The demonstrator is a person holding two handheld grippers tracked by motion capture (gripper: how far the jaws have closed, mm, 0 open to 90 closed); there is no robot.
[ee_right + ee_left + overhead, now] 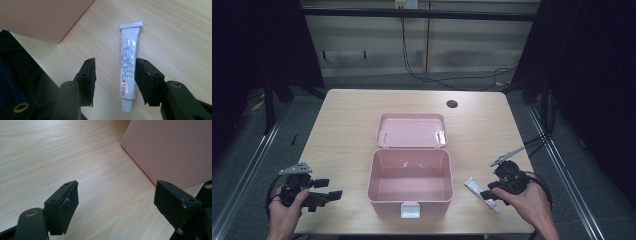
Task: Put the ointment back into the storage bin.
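The pink storage box (409, 182) is sitting open at the middle of the light wooden surface (347, 130), its lid (412, 131) lying back flat on the far side and its white latch (410, 210) facing the person. The interior of the box is showing bare pink walls and floor.

The white tube (128, 67) is lying flat on the surface just to the right of the box, well clear of its wall. Its crimped end is pointing toward the box's far right corner and its cap end is pointing toward the person.

The right tool (115, 75) is hovering over the tube, held in the person's right hand (524, 200). Its jaws are standing partly open, one on each side of the tube's lower half. The right-hand jaw is sitting close against the tube's edge; the left-hand jaw is standing apart from it. The tool is gripping nothing.

The left tool (116, 202) is resting low to the left of the box, near its front left corner, held in the person's left hand (287, 210). Its jaws are standing wide apart with bare surface between them, and they are pointing toward the box's side wall.
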